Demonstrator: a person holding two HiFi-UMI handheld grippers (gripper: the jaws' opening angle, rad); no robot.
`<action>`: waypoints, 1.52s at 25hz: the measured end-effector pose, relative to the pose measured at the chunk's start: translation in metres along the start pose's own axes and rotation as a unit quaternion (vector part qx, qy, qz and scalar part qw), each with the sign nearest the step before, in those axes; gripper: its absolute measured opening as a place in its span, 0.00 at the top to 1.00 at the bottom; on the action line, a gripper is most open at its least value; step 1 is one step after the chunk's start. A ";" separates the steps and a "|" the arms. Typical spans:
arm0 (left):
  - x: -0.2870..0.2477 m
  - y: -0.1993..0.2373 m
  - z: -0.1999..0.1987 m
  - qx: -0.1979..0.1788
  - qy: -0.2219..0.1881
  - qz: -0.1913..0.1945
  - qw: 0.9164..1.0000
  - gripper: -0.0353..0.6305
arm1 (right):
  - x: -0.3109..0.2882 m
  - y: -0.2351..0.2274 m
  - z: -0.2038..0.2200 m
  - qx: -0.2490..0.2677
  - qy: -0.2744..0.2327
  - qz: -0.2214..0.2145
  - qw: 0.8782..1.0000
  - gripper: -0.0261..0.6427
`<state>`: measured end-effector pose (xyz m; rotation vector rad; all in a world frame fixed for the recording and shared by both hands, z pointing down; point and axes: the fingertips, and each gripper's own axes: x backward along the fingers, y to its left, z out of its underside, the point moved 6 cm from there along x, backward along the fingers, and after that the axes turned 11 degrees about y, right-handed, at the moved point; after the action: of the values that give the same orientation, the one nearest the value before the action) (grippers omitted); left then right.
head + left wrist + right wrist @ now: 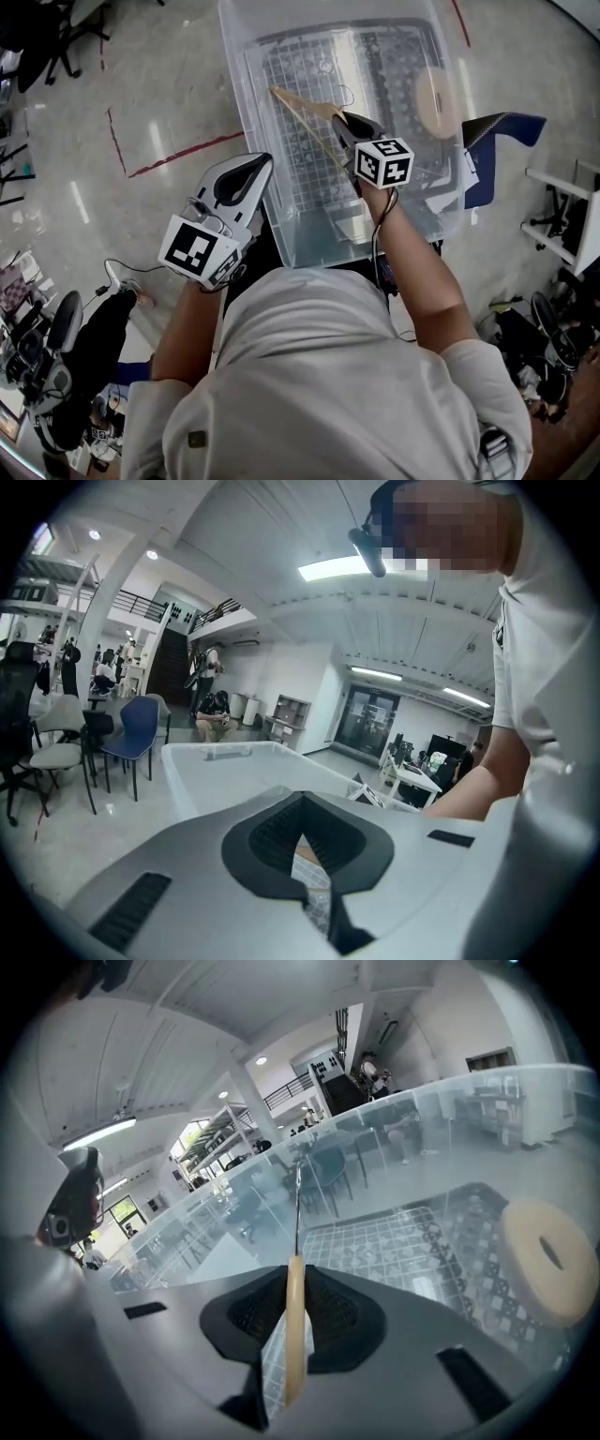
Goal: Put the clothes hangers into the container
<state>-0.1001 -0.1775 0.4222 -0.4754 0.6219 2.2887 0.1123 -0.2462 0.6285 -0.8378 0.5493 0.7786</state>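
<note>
Wooden hanger (309, 103), pinched edge-on in our right gripper (345, 120), hangs over the container (242, 103) at centre frame. Our left gripper (262, 161) is closed and empty. With so thin a grip, we risk it twisting and snagging the wall.

A pale wooden hanger (300, 108), clamped in the right gripper (342, 122), slants toward ten o'clock inside the clear open container (242, 94).

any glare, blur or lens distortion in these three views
Head view: light glares off the floor and the clear container, and straight lines bow outward. Right gripper view: heavy fisheye with dark corners; the wooden hanger looks soft up close. Left gripper view: same fisheye, bright ceiling light, mosaic patch top right.
</note>
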 end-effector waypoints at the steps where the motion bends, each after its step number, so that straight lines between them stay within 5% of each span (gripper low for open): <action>1: -0.001 0.000 0.002 0.002 0.001 0.000 1.000 0.92 | -0.004 -0.004 0.005 -0.007 0.005 0.000 1.000 0.86; 18: -0.018 0.007 0.015 0.021 0.014 -0.001 1.000 0.92 | -0.064 -0.083 0.065 -0.113 0.100 0.015 0.988 0.77; 27: -0.025 0.015 0.015 0.025 0.023 -0.005 0.999 0.92 | -0.085 -0.111 0.085 -0.104 0.159 0.066 0.979 0.72; 31: -0.027 0.015 0.018 0.029 0.027 -0.006 0.999 0.92 | -0.089 -0.114 0.091 -0.059 0.203 0.113 0.971 0.71; 38: -0.029 0.017 0.024 0.033 0.029 -0.004 0.999 0.92 | -0.093 -0.115 0.093 -0.043 0.209 0.117 0.970 0.71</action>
<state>-0.0963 -0.1909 0.4613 -0.5131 0.7205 2.2452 0.1583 -0.2551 0.7969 -1.0377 1.0088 0.8489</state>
